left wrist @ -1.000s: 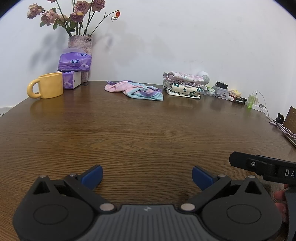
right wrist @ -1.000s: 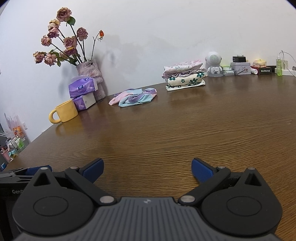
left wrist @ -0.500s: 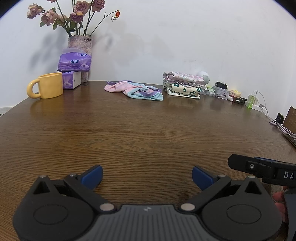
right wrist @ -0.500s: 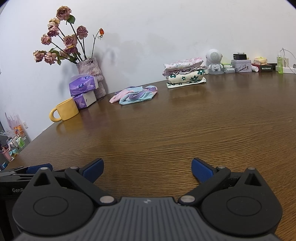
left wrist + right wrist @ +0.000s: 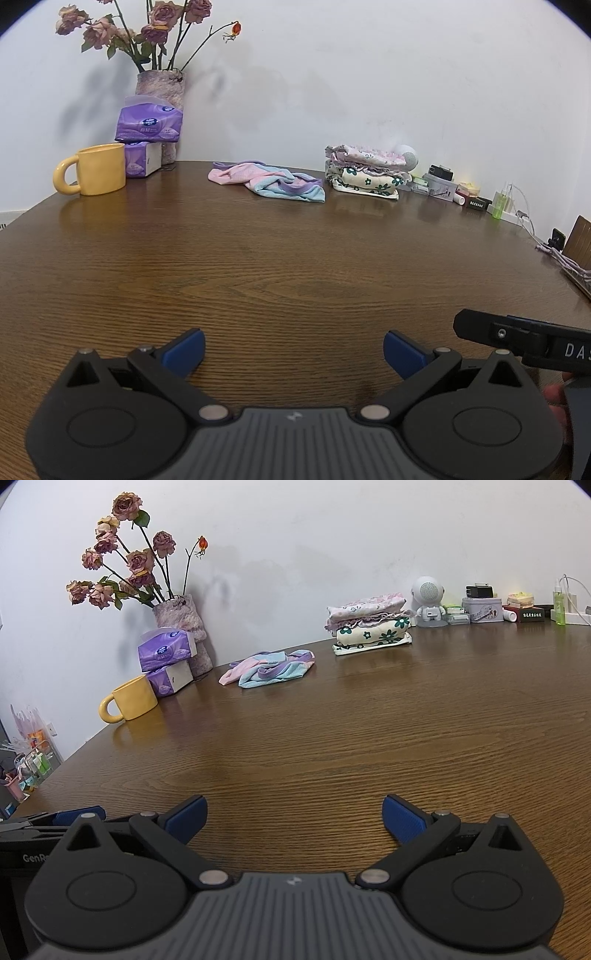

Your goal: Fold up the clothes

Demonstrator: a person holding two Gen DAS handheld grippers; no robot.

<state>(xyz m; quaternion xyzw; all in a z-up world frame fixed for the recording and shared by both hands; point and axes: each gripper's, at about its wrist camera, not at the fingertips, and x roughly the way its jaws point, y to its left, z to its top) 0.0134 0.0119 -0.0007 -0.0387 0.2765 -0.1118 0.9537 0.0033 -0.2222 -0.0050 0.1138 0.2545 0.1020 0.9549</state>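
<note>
Two grippers sit low at the near edge of a brown wooden table (image 5: 295,266), and you hold one in each hand. Your left gripper (image 5: 293,349) has its blue-tipped jaws spread wide apart with nothing between them, only bare wood. Your right gripper (image 5: 293,818) is the same, jaws wide apart and holding nothing. The two grippers are just beside each other. Far across the table, a crumpled pink, blue and purple garment (image 5: 267,181) lies loose on the wood, well apart from both grippers. Just to its right, near the white wall, stands a neat stack of folded clothes (image 5: 367,171) with a floral print. To the far left are a yellow mug (image 5: 98,173), purple tissue packs (image 5: 147,127) stacked one on another, and a vase of dried roses (image 5: 160,88) behind them. Along the far right edge sit a small white robot-shaped speaker (image 5: 428,600) and several small boxes and bottles, too small to make out.
</note>
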